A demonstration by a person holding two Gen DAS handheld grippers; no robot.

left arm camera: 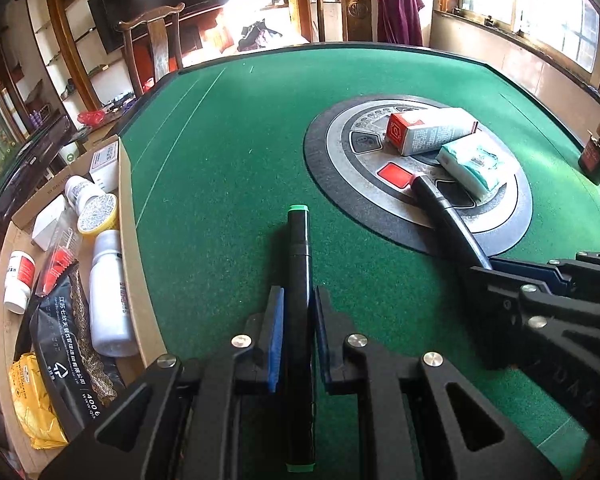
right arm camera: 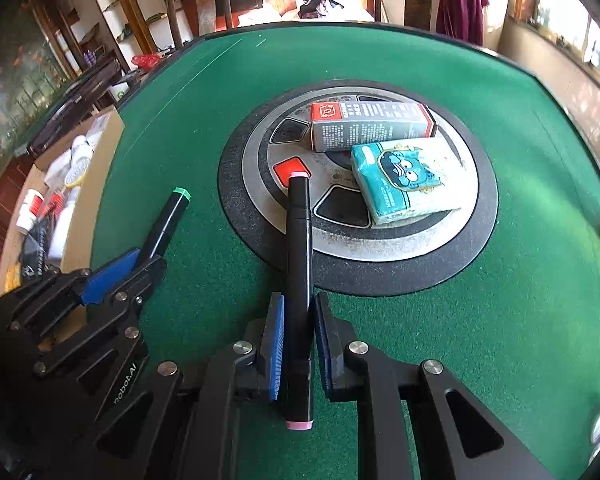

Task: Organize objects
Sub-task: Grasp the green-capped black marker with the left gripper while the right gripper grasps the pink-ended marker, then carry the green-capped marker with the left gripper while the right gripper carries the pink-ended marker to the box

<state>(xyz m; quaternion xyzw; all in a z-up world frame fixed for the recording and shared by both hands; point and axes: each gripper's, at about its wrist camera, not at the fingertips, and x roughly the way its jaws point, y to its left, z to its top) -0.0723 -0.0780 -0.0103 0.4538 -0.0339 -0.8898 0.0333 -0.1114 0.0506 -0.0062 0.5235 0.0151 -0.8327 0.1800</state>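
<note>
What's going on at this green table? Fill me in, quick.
A person is tidying the table with a claw in each hand. The left claw is shut on a black marker with green caps; the right claw is shut on a black marker with pink caps. A long carton and a tissue pack still lie on the table's centre disc. A cardboard box of sorted items sits at the left edge.

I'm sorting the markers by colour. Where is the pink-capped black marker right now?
The pink-capped black marker is clamped in the right tool, pointing at the red button of the round grey centre panel, right of the green-capped black marker.
</note>
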